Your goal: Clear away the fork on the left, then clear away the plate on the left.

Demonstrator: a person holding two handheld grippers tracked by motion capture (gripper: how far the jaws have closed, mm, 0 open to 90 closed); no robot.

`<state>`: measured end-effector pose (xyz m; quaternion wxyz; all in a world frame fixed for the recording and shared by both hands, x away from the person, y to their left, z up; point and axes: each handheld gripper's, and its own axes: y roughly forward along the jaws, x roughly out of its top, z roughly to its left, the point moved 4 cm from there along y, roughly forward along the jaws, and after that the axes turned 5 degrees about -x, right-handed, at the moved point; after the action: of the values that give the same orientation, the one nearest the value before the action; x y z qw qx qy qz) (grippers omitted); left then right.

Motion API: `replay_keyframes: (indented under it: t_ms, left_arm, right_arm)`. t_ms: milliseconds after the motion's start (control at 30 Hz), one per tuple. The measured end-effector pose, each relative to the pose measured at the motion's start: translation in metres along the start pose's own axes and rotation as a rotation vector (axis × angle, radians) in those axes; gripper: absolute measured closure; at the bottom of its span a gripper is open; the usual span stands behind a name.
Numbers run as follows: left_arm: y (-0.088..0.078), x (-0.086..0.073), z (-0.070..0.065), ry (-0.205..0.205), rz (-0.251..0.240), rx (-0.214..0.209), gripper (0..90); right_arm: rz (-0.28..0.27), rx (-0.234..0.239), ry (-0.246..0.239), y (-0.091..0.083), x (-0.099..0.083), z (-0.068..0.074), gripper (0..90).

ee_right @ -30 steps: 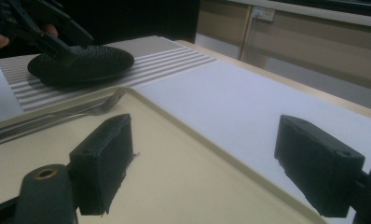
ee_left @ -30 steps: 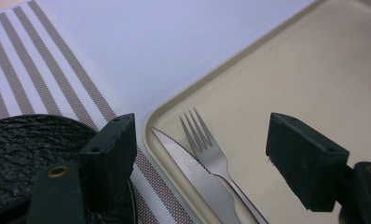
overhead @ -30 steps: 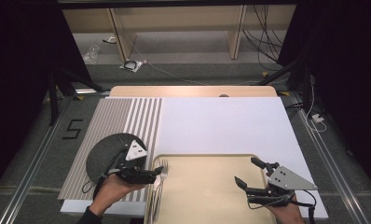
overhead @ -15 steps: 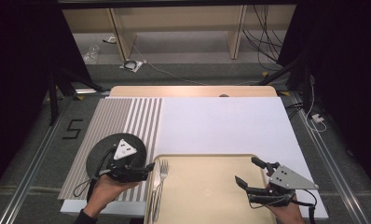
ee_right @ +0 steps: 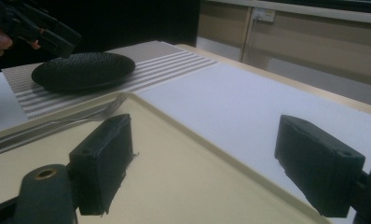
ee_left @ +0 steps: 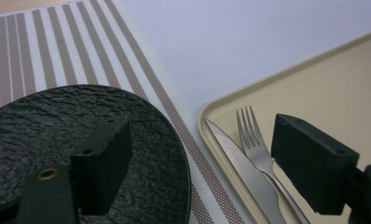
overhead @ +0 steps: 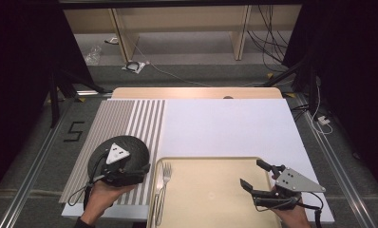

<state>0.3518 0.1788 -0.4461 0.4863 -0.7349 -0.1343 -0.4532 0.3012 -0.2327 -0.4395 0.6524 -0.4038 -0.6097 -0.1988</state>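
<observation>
A black textured plate (overhead: 135, 146) (ee_left: 30, 121) lies on a striped placemat (overhead: 130, 116). My left gripper (overhead: 144, 171) (ee_left: 202, 140) hovers at the plate's right edge. Its jaws have just been opening and stand open with nothing between them, one over the plate and one over the tray. A fork (overhead: 165, 175) (ee_left: 249, 130) and a knife (overhead: 156, 202) (ee_left: 235, 158) lie side by side along the left edge of a beige tray (overhead: 211, 190). My right gripper (overhead: 251, 172) (ee_right: 202, 149) is held open and empty over the tray's right part.
A white mat (overhead: 225, 123) covers the table behind the tray. The wooden table edge (overhead: 196, 92) runs along the far side. Beyond it are floor cables and shelving. The right gripper view also shows the plate (ee_right: 83, 70) and the left gripper (ee_right: 39, 28) far off.
My left gripper has drawn back to the left, away from the fork on the tray and over the plate's edge. The right gripper has stayed put.
</observation>
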Motion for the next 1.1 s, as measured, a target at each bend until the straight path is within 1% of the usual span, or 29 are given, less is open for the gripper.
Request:
replay_keyframes:
  t_ms: [167,200,367,433,533,633,700,800,900,967,1100]
  left_arm:
    - [-0.002,-0.003,0.007,-0.060,-0.022,0.023,19.6]
    - [-0.003,-0.003,0.008,-0.063,-0.021,0.029,19.4]
    - [-0.005,-0.005,0.013,-0.108,-0.038,0.060,19.0]
    - [-0.007,-0.007,0.016,-0.133,-0.042,0.062,19.0]
    - [-0.009,-0.009,0.020,-0.185,-0.049,0.059,18.7]
    - [-0.011,-0.012,0.024,-0.225,-0.054,0.057,18.8]
    - [-0.012,-0.015,0.028,-0.254,-0.061,0.077,18.7]
    - [-0.015,-0.018,0.034,-0.284,-0.067,0.107,18.9]
    - [-0.018,-0.021,0.042,-0.321,-0.080,0.148,18.9]
    - [-0.021,-0.023,0.047,-0.353,-0.092,0.172,18.3]
    - [-0.025,-0.027,0.053,-0.401,-0.104,0.187,18.2]
  right_arm:
    - [0.001,-0.001,0.002,0.000,-0.001,-0.001,19.9]
    - [0.000,-0.001,0.002,0.000,-0.001,-0.001,19.9]
    - [0.004,0.000,0.001,0.000,-0.001,-0.001,19.9]
    - [0.003,-0.001,0.001,0.000,-0.001,-0.001,19.9]
    - [0.002,-0.001,0.003,0.000,-0.001,-0.001,19.9]
    - [0.004,0.000,0.001,0.000,-0.001,-0.001,19.9]
    - [0.005,-0.001,0.000,0.000,-0.001,-0.001,19.9]
    - [0.003,0.001,-0.006,0.001,-0.001,-0.001,19.9]
    - [0.004,0.002,-0.004,0.000,-0.001,0.000,19.9]
    - [0.001,0.001,-0.004,0.000,-0.001,0.000,19.9]
    - [0.002,0.000,0.004,0.000,-0.001,-0.001,19.9]
